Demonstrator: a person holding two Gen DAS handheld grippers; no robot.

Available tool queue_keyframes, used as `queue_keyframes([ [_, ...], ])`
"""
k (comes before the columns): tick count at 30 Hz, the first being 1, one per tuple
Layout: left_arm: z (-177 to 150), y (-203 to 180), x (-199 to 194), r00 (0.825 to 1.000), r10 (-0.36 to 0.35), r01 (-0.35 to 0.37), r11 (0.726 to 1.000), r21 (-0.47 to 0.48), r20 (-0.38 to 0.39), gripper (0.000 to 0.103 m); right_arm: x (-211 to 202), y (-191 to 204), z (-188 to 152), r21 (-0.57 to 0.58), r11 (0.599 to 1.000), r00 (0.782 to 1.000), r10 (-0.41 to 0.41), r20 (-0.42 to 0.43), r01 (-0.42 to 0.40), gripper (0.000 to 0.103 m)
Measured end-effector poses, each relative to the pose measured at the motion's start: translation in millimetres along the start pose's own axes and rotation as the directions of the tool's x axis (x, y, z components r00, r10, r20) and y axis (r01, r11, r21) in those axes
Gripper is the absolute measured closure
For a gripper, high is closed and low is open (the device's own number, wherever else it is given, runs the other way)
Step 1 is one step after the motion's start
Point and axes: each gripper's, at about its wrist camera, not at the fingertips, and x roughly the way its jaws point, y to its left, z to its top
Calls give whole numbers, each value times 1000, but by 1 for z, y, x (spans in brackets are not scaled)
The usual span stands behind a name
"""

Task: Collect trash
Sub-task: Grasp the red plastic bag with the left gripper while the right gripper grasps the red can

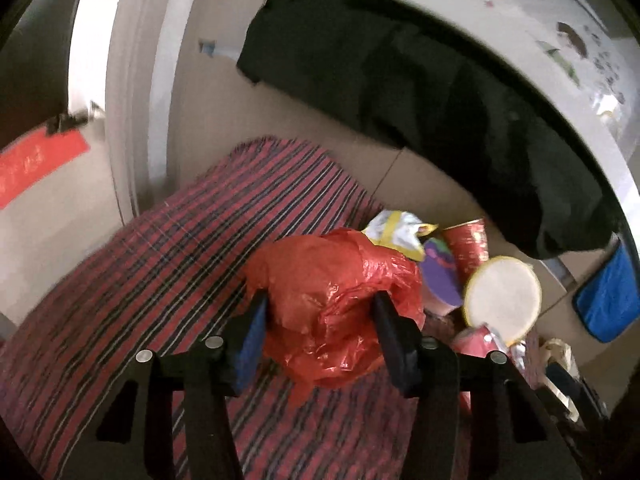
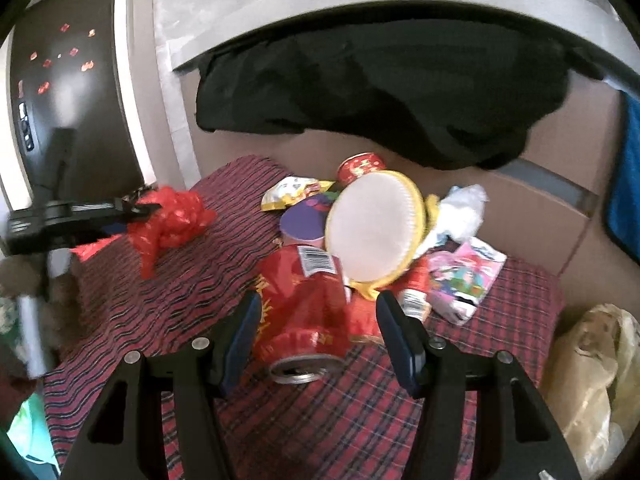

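Note:
A crumpled red plastic bag (image 1: 332, 300) lies on the red striped cloth (image 1: 160, 260), and my left gripper (image 1: 322, 334) is shut on it, both pads pressed into its sides. The right wrist view shows the same bag (image 2: 172, 220) at the left, held at the left gripper's (image 2: 148, 208) tips. My right gripper (image 2: 316, 328) stands open around a red drink can (image 2: 304, 308) lying on its side, opened top toward the camera. The left pad is close to the can and the right pad is clear of it.
Behind the can is a heap: a white disc with a yellow rim (image 2: 374, 226), a purple-lidded tub (image 2: 304, 220), a red paper cup (image 2: 360, 168), a yellow wrapper (image 2: 294, 192), white tissue (image 2: 460, 212) and a pink carton (image 2: 464, 276). Black fabric (image 2: 380, 92) hangs behind; a yellowish bag (image 2: 592, 380) sits right.

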Motion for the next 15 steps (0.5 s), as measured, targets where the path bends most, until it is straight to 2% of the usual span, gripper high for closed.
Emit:
queue_keyframes([
  [6,-18,-19,-48,999,-4,4,1000,15,54,51,46,6,-6,-28,999,995,-41,-92,38,47],
  [7,-21,-23,-56,998,-8,7,1000,9,68,51,53,5,-9,-28,999,994,-24,-102,21,43],
  [9,-27,-28,-68,996,-16,16,1000,-2,82,51,56,2,-12,-13,1000,995,1,-98,-2,45],
  [12,-37,-39,-87,995,-17,16,1000,6,102,51,45,-4,-11,16,999,993,30,-118,-29,51],
  [15,-43,-51,-105,992,-3,1,1000,12,129,51,12,-13,-11,24,998,994,68,-88,-66,52],
])
